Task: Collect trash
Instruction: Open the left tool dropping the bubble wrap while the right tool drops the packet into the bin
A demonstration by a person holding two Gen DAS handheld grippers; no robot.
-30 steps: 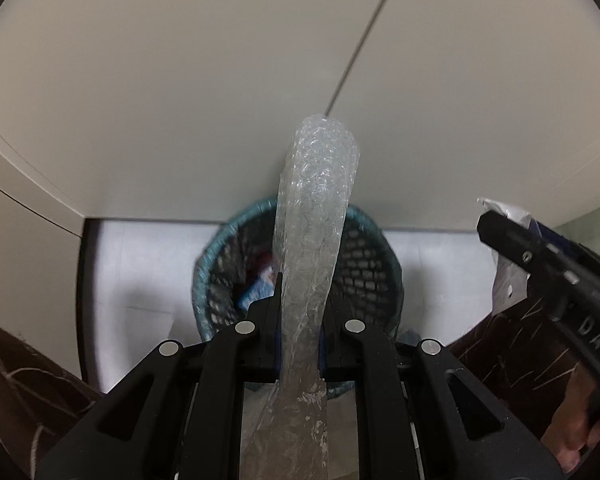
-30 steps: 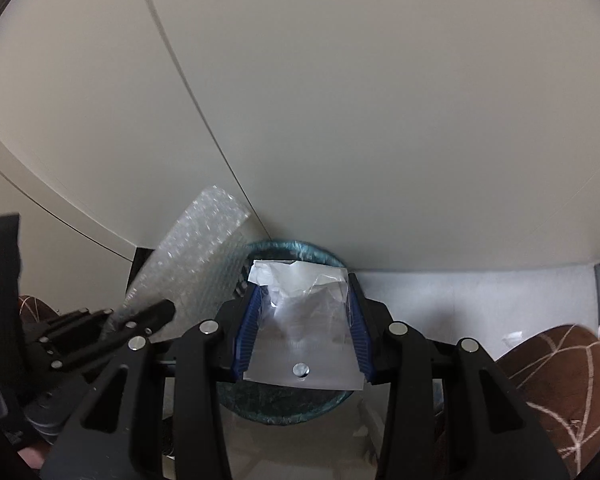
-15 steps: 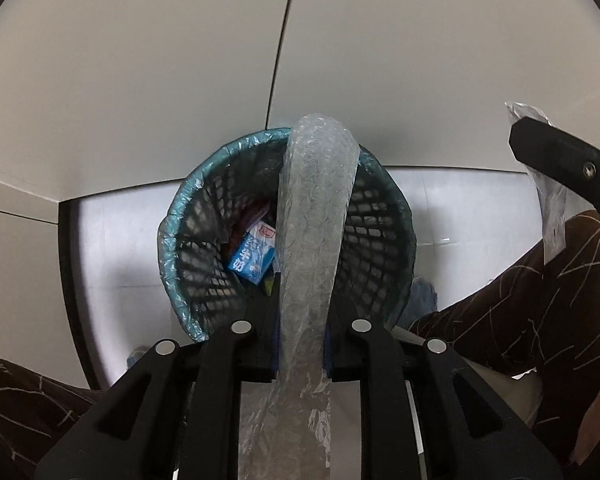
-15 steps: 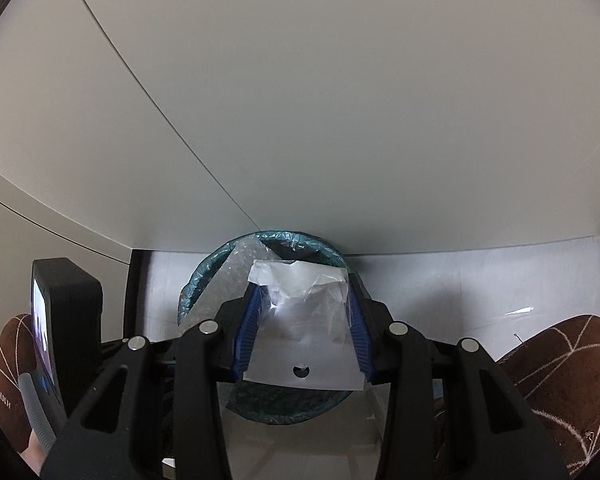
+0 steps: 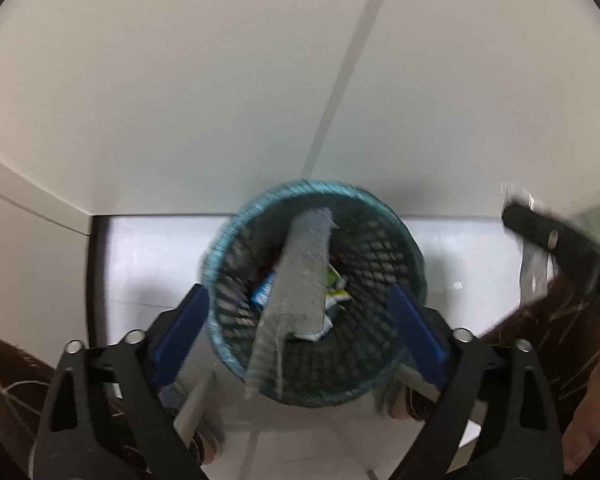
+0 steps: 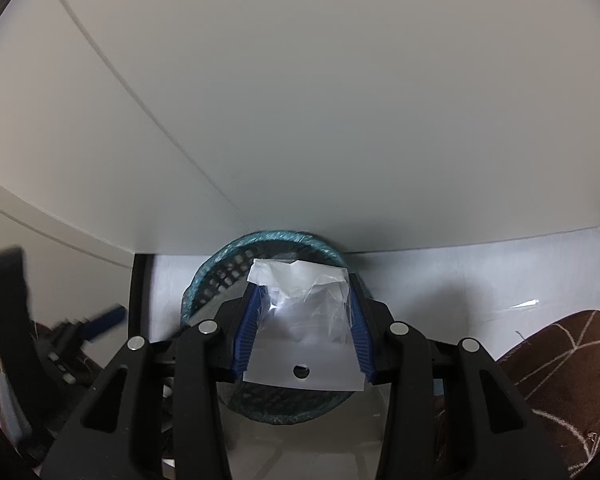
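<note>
A teal mesh waste basket (image 5: 396,240) stands on the white floor against the wall. My left gripper (image 5: 296,320) is open right over it, blue pads wide apart. A roll of bubble wrap (image 5: 300,276) is loose between the jaws and drops into the basket onto a blue carton (image 5: 263,289) and other litter. My right gripper (image 6: 303,312) is shut on a clear plastic bag (image 6: 304,320) and holds it above the basket's (image 6: 220,272) near rim. The right gripper also shows at the right edge of the left wrist view (image 5: 556,248).
A white wall (image 6: 300,100) with a vertical seam rises just behind the basket. A grey cabinet side (image 5: 28,260) stands at the left. Brown patterned trouser legs (image 6: 560,380) flank the basket on both sides. The floor (image 5: 148,260) is white.
My left gripper has opened and let go of the bubble wrap, which now falls into the basket. The right gripper keeps its hold on the plastic bag, nearly still.
</note>
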